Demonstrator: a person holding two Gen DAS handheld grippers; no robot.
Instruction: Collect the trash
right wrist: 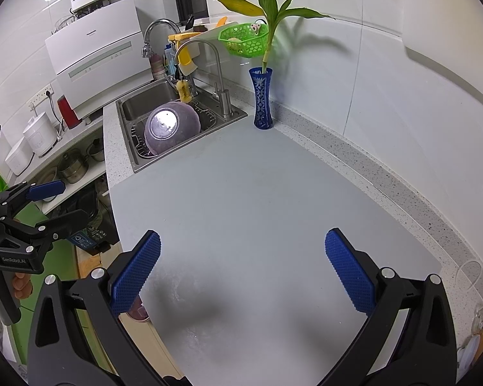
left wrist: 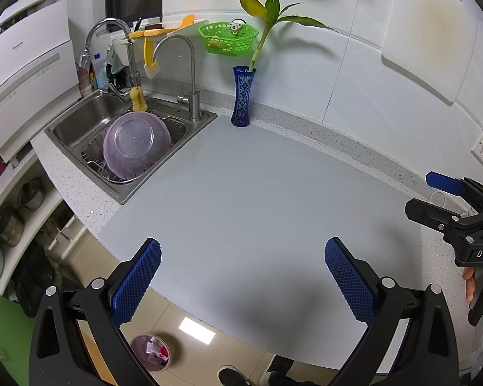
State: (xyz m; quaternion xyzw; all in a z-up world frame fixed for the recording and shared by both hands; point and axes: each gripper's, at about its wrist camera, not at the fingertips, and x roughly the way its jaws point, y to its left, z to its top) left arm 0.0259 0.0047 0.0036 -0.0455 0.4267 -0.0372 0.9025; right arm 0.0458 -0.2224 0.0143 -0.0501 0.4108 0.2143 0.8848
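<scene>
This was a home kitchen. A steel sink [left wrist: 80, 122] with two taps sat at the upper left of the frame, a purple bowl [left wrist: 137, 144] tipped in its wire rack. White wall tiles [left wrist: 354, 74] backed the speckled bench [left wrist: 338, 138], and pots [right wrist: 72, 167] stood on shelves at the left.

A speckled white countertop [left wrist: 354, 148] fills the middle of the frame, overlaid by a pale grey mat [left wrist: 241, 199] (bare of objects). A blue vase [left wrist: 243, 96] stands at the mat's upper edge, centre frame, and a steel sink [left wrist: 80, 122] is set into the counter at the left.
</scene>
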